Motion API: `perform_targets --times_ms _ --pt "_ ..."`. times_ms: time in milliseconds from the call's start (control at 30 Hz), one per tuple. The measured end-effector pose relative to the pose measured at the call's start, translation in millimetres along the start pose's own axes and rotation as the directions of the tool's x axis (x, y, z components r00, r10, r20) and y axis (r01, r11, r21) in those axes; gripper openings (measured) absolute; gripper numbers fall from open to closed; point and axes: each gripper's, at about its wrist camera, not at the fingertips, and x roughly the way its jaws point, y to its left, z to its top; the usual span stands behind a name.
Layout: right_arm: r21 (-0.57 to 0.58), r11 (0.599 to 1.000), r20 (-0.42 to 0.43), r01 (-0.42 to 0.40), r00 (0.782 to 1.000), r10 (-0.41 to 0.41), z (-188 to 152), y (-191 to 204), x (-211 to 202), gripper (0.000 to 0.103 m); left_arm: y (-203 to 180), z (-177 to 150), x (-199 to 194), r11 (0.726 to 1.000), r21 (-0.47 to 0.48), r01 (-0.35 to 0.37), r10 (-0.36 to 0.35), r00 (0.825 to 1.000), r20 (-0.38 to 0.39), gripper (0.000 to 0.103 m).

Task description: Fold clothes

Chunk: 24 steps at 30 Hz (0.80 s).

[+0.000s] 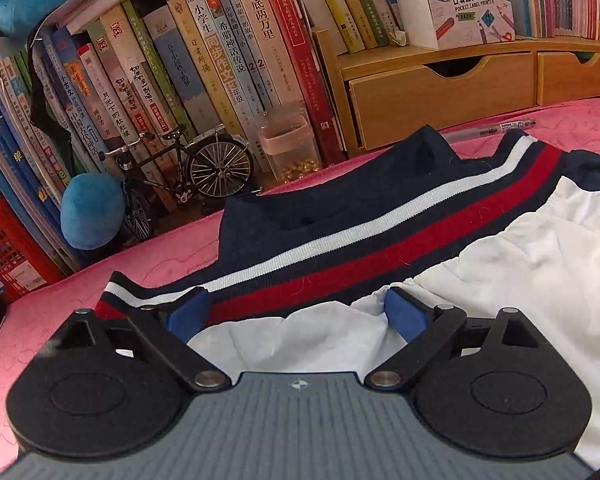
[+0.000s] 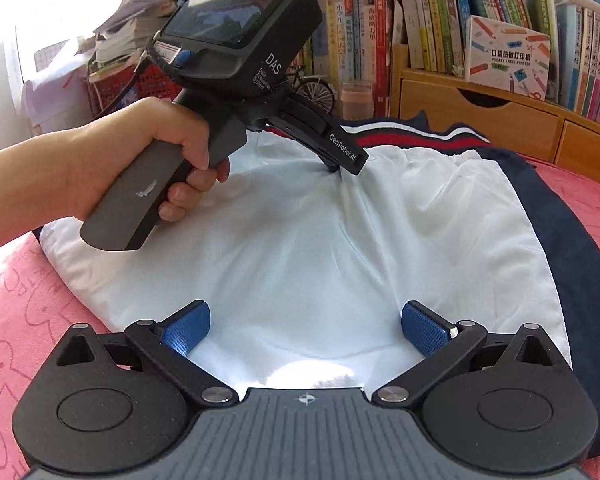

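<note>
A navy jacket [image 1: 300, 216] lies on the pink cover, inside out, with its white lining [image 1: 520, 260] facing up and a white and red striped band [image 1: 340, 276] along its far edge. My left gripper [image 1: 298, 316] is open, its blue pads [image 1: 188, 316] spread over the lining just below the band. The right wrist view shows a hand [image 2: 148, 152] holding that left gripper [image 2: 336, 166], its tips down on the lining [image 2: 300, 240] near the band [image 2: 400, 138]. My right gripper [image 2: 306, 330] is open over the lining's near edge, with nothing gripped.
Rows of books [image 1: 220, 60] and a wooden drawer unit [image 1: 440, 92] stand behind the pink cover [image 1: 172, 256]. A model bicycle [image 1: 180, 176], a plastic jar [image 1: 288, 148], a blue plush [image 1: 90, 212] and a pen [image 1: 496, 127] sit near the jacket's far edge.
</note>
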Motion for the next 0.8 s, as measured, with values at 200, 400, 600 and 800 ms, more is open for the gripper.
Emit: perform_targets --times_ms 200,400,600,800 --pt "0.012 1.0 0.0 0.006 1.0 -0.006 -2 2 0 0.103 13 1 8 0.994 -0.098 0.052 -0.055 0.998 -0.024 0.095" --pt "0.015 1.0 0.001 0.008 1.0 -0.008 -1 3 0 0.103 -4 -21 -54 0.994 -0.027 0.105 -0.105 0.994 0.025 0.083" --pt "0.015 1.0 0.0 0.01 1.0 -0.01 -1 5 -1 0.103 -16 -79 -100 0.983 0.08 0.167 -0.167 0.986 -0.009 0.083" --pt "0.014 1.0 0.0 0.011 1.0 -0.011 -1 6 -1 0.103 -21 -59 -67 0.993 0.064 0.096 -0.095 0.995 -0.009 0.084"
